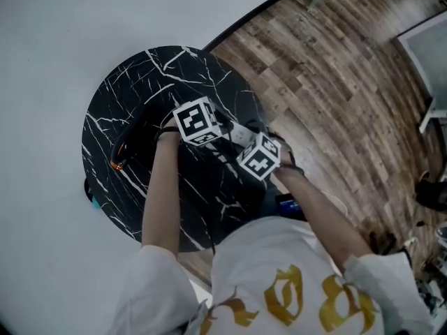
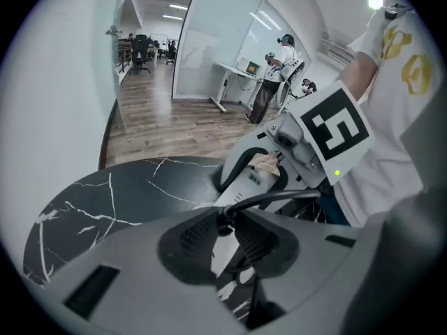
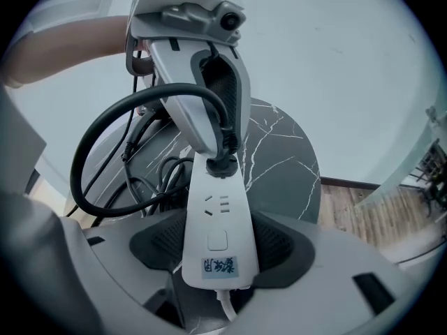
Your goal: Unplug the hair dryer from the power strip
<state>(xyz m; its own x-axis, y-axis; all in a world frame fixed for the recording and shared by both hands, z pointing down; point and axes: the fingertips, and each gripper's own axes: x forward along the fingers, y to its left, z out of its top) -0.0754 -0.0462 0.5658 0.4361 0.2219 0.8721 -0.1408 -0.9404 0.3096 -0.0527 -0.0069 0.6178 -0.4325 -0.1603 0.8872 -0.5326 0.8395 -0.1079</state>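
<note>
A white power strip point(image 3: 216, 215) is clamped between the pads of my right gripper point(image 3: 218, 248), which is shut on its near end. A black plug point(image 3: 223, 165) sits in the strip's far socket. My left gripper point(image 3: 222, 152) comes down from above and is shut on that plug; in its own view the plug point(image 2: 222, 222) shows pinched between the pads. The plug's black cable point(image 3: 105, 131) loops away to the left. The black hair dryer point(image 1: 127, 151) lies on the round black marble table point(image 1: 126, 96), left of both grippers.
Loose black cable coils point(image 3: 150, 180) lie on the table under the strip. The table's edge drops to wood floor point(image 1: 335, 68) on the right and a pale surface point(image 1: 49, 61) on the left. People stand by a desk point(image 2: 241, 72) far behind.
</note>
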